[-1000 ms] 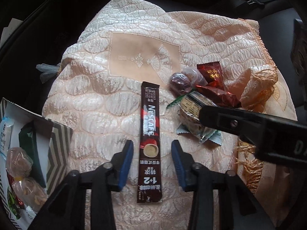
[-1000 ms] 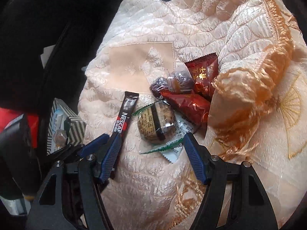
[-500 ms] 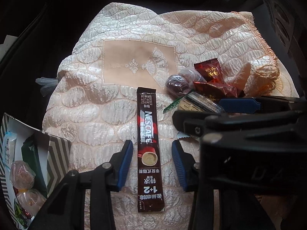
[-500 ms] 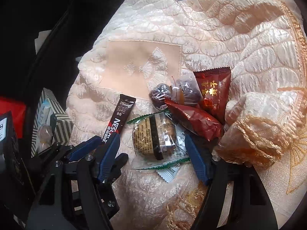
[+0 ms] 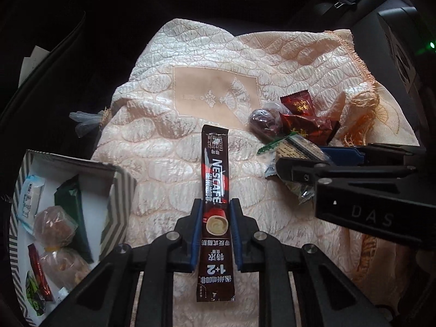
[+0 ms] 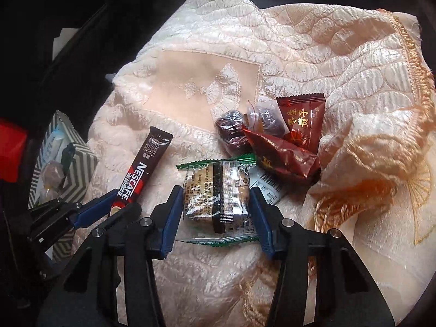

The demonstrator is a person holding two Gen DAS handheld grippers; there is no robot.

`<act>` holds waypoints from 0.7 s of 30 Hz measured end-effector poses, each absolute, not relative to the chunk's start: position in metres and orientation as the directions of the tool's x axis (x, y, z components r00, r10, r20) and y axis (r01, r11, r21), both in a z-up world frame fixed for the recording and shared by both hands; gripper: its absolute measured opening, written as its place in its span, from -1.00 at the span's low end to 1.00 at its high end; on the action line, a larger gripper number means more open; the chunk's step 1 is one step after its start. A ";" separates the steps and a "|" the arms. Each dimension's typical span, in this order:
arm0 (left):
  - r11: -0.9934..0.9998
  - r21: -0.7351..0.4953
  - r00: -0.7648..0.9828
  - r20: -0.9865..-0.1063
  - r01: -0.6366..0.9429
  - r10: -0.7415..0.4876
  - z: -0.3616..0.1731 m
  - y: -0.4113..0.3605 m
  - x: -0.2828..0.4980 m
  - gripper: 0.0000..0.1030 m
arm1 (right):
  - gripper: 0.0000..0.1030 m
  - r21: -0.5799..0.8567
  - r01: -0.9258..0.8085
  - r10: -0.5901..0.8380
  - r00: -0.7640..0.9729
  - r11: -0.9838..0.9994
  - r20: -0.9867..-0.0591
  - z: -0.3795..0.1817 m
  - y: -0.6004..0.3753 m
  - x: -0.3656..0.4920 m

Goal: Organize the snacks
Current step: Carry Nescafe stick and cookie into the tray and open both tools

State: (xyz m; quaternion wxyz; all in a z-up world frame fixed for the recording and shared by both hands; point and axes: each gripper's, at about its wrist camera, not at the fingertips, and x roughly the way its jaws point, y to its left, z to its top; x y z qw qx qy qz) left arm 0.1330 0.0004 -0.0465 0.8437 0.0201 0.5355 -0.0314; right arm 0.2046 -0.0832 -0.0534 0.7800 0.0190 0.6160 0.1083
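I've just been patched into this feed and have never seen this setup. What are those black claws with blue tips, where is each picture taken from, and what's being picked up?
There is no robot: a person holds a hand-held gripper in each hand, and each carries a camera looking along its two blue-padded fingers.

In the left wrist view, the left hand-held gripper is shut on a Nescafe coffee stick lying on a quilted cream cloth.

In the right wrist view, the right hand-held gripper is closing around a clear green-edged snack packet; the pads sit at its sides, not clearly pressing yet.

Beyond it lie two dark red packets and wrapped dark sweets. At the left edge, a striped box already holds several snacks.
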 end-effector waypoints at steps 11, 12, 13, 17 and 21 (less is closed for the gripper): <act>0.997 0.058 0.500 -0.866 0.044 0.028 -0.018 0.040 0.069 -0.59 | -0.06 0.212 -0.164 0.256 0.324 0.963 -0.911 -0.014 -0.074 0.136; 0.997 0.062 0.506 -0.862 0.038 0.035 -0.016 0.044 0.064 -0.59 | -0.06 0.217 -0.164 0.261 0.328 0.962 -0.908 -0.013 -0.073 0.130; 0.998 0.064 0.513 -0.858 0.029 0.040 -0.015 0.048 0.060 -0.59 | -0.06 0.222 -0.164 0.266 0.329 0.961 -0.906 -0.012 -0.072 0.124; 0.999 0.053 0.529 -0.847 0.000 0.045 -0.007 0.064 0.046 -0.59 | -0.06 0.231 -0.174 0.278 0.332 0.957 -0.901 -0.008 -0.062 0.108; 0.998 0.052 0.544 -0.837 -0.030 0.060 -0.001 0.079 0.035 -0.59 | -0.06 0.229 -0.201 0.286 0.337 0.953 -0.897 -0.003 -0.047 0.096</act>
